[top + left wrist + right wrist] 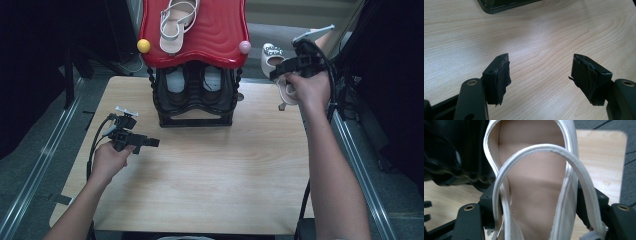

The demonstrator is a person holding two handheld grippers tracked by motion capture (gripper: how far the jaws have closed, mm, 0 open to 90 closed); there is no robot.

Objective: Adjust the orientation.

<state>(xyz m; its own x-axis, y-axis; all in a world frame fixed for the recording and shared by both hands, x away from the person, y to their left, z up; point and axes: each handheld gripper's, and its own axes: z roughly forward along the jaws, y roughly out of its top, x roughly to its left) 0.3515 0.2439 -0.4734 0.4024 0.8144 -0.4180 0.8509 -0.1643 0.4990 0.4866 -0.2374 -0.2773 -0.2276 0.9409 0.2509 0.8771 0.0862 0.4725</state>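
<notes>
**A:** What is on the bench?

**B:** A pale wooden bench with a black shoe rack at the middle of its far edge. The rack has a glossy red top shelf, and one white strappy sandal already lies on it. Darker shoes seem to sit on the lower tier, though shadow makes that hard to confirm.

**A:** And the hands?

**B:** The right tongs are raised above the far right corner of the bench, clamped across the sides of a second white sandal. Its heel strap arches close to the right gripper camera. The left tongs rest low near the left edge of the bench, jaws apart with only bare wood between them.

**A:** How far along is the work?

**B:** I'd judge about halfway. One sandal of the pair is shelved; the other is lifted but not yet over the red shelf. It must be carried across and set down beside its mate.
</notes>
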